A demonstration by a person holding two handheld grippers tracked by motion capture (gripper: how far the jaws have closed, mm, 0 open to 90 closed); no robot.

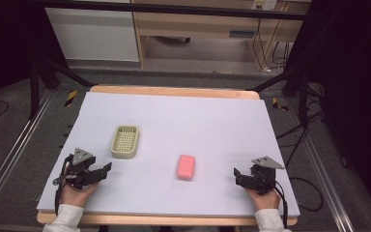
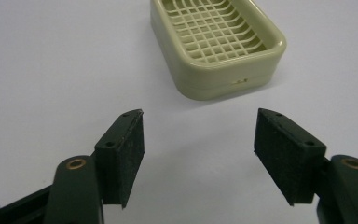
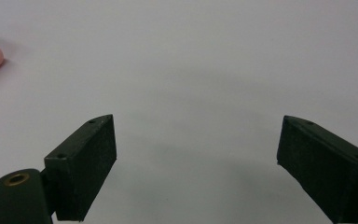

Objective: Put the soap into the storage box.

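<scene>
black hand-held gripper (image 1: 107,170) each side, grey triangular plates, trailing cables, white sleeves.

A pale green soap dish (image 1: 125,141) with a grid floor sits empty on the tabletop (image 1: 212,121), well apart from a pink soap bar (image 1: 186,167) lying flat.

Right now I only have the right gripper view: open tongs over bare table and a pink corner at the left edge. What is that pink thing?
Observer: A pink soap bar, lying flat near the middle of the white table.
Operator: Anything else on the table?
Observer: A cream soap dish with a grid insert, empty, apart from the soap.
Operator: Which tongs are nearer to it?
Observer: The left tongs, open and pointed at the dish without touching it.
</scene>
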